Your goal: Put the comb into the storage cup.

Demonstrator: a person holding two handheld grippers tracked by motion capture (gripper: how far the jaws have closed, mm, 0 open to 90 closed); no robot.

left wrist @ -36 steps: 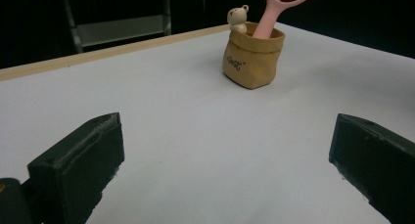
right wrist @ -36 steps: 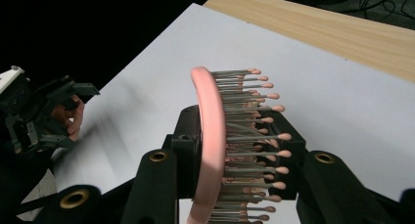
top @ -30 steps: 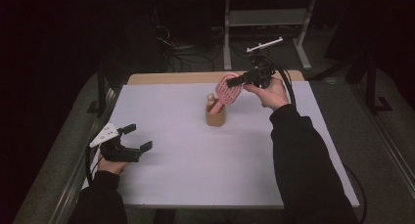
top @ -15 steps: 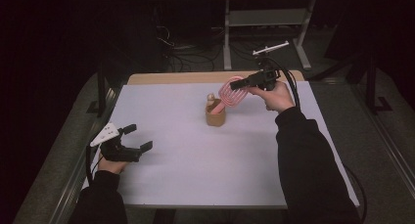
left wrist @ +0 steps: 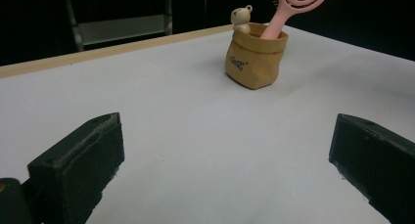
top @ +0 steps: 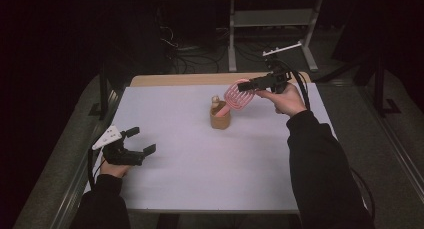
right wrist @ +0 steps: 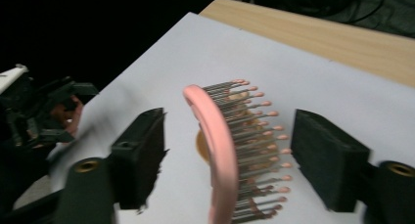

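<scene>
Pink brush (top: 236, 97) standing in tan pouch (top: 220, 120) beside bear figure (top: 215, 101).
Right tool (top: 243, 87) just opened, jaws apart around brush head; left tool (top: 142, 141) apart, well away from pouch.

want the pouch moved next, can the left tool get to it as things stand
Probably yes: the left tool is open, and bare table lies between it and the pouch. The pink brush only leans out the far side.
</scene>
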